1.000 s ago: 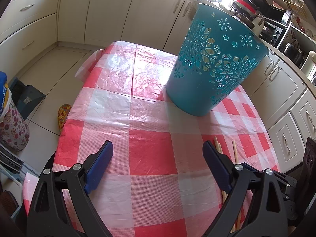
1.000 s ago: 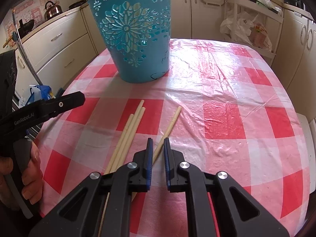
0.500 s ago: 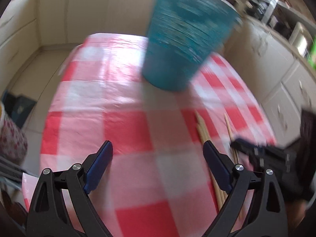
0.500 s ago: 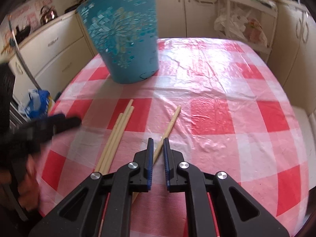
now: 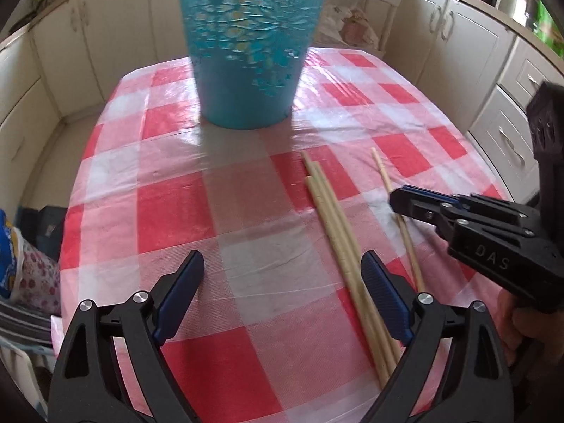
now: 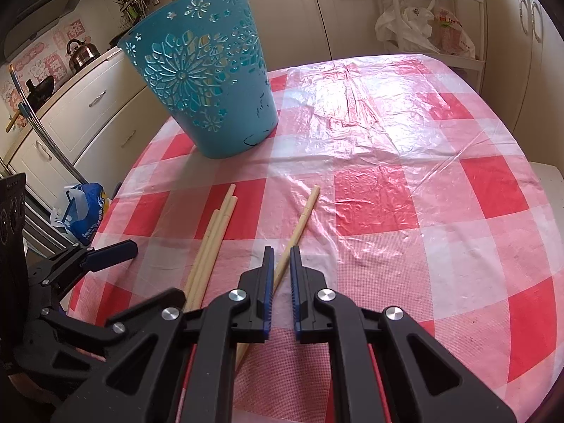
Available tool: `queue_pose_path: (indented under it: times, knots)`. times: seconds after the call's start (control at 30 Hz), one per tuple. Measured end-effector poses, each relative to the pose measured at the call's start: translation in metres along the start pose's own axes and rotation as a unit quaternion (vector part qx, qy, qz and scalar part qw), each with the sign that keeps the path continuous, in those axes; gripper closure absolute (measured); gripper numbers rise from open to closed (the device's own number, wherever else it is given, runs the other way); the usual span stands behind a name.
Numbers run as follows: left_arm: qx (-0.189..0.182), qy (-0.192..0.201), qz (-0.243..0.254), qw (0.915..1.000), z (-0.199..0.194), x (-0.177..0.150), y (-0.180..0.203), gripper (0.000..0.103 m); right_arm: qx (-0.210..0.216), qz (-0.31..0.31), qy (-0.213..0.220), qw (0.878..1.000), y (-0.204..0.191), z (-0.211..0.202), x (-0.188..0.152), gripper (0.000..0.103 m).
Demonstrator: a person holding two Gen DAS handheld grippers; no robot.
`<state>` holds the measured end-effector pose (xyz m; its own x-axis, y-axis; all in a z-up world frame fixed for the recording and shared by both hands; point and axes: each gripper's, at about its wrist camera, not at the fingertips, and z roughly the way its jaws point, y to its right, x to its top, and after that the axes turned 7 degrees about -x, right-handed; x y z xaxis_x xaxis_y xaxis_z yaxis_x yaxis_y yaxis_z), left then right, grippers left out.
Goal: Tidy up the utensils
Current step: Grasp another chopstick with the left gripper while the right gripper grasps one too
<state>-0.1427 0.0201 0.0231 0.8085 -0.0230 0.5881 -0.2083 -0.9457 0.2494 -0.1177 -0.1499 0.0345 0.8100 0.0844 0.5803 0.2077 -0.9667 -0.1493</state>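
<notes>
Four pale, slender wooden chopsticks [image 6: 211, 243] are laid on the glossy red-and-white checked plastic tablecloth [image 6: 405, 190], near a perforated teal plastic basket [image 6: 204, 88]. The left gripper [image 5: 282, 282] is spread wide; the right gripper [image 6: 282, 264] is nearly closed, nothing clamped.

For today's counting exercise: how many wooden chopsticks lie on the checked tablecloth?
4: three chopsticks bundled side by side left of the right gripper, one single chopstick running between its fingers.
</notes>
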Motion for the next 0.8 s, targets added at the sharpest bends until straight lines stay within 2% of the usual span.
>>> queue_pose_path:
  times: [0.4, 0.63, 0.8]
  knots:
    - [0.050, 0.004, 0.031, 0.9983, 0.001, -0.001, 0.005, 0.016, -0.002, -0.001, 0.000, 1.000, 0.000, 0.001, 0.000, 0.093]
    - [0.049, -0.001, 0.042, 0.9979, 0.004, 0.002, 0.015, 0.017, -0.004, -0.005, 0.002, 1.000, -0.003, 0.001, 0.001, 0.089]
    - [0.065, -0.014, 0.045, 0.9968, 0.007, 0.004, 0.017, 0.019, 0.000, -0.006, 0.002, 1.000, -0.003, 0.001, 0.001, 0.088]
